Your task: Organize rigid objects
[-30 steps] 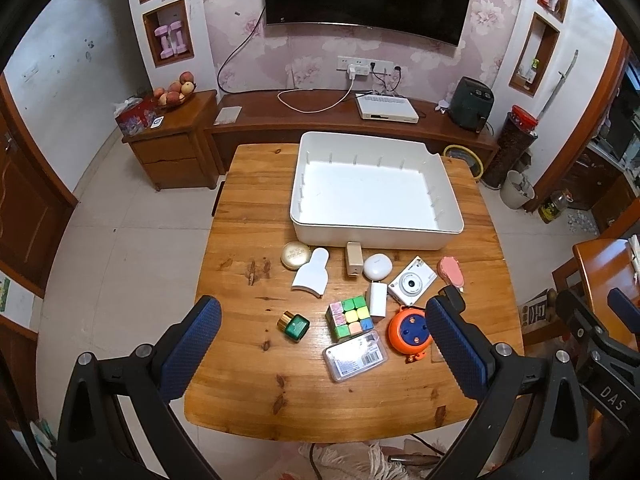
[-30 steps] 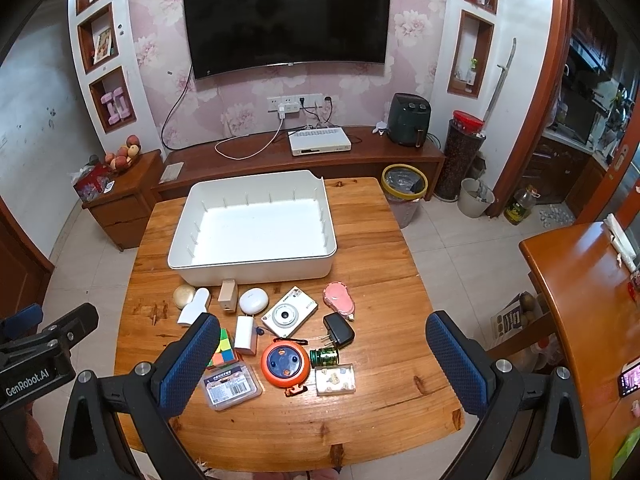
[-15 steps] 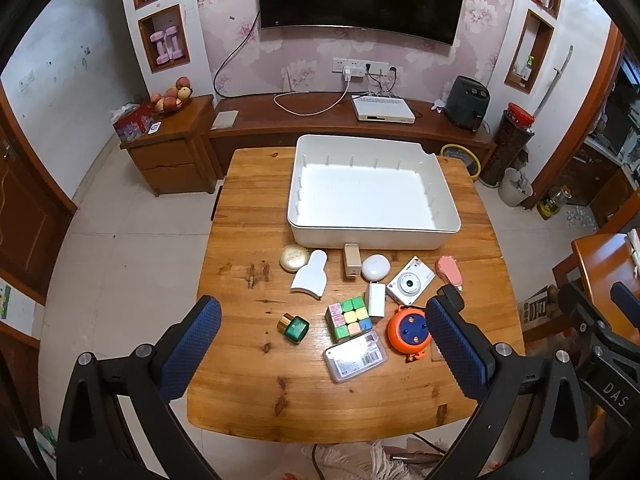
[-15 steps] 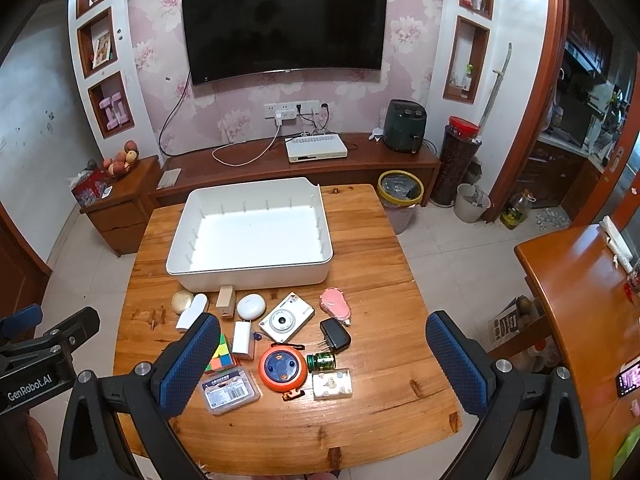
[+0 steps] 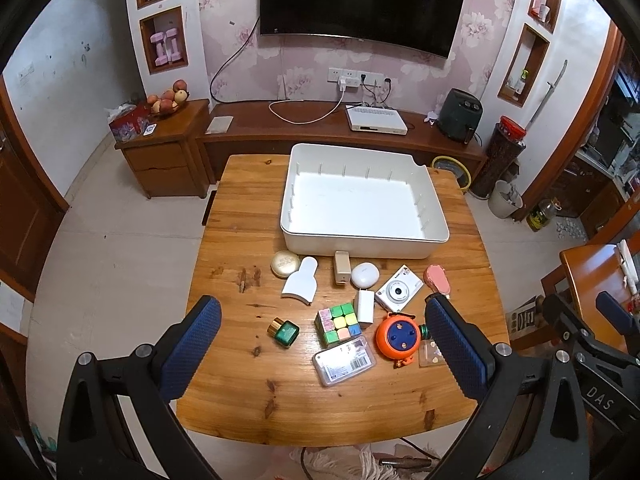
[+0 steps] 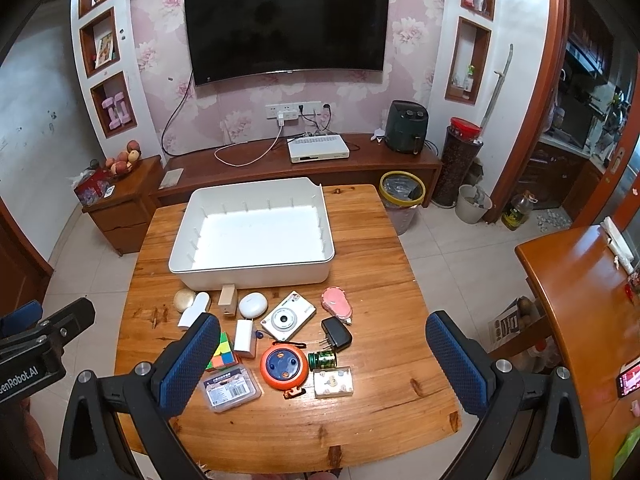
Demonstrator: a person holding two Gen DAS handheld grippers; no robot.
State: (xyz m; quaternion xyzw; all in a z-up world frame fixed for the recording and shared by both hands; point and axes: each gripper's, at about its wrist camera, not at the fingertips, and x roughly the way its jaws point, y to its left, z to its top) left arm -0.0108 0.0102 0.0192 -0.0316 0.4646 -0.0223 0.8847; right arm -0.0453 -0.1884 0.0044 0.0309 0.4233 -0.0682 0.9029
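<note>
**Desk:** What is shown, and where are the task's things?

**Caption:** A white storage bin (image 5: 362, 240) is seen empty on a wooden table (image 5: 240, 380). The objects are laid out just in front of it: a puzzle cube (image 5: 337, 322), an orange cord reel (image 5: 398, 335), an instant camera (image 5: 399, 292), a clear plastic case (image 5: 345, 361). The left gripper (image 5: 320, 354) and right gripper (image 6: 316, 364) are held above the table's near edge, jaws spread wide, nothing gripped.

**Desk:** What risk is judged?

**Caption:** Crowding. The reel is set touching a green jar (image 6: 322, 360), so a neighbour could be knocked or pinched along when one piece is taken.
</note>
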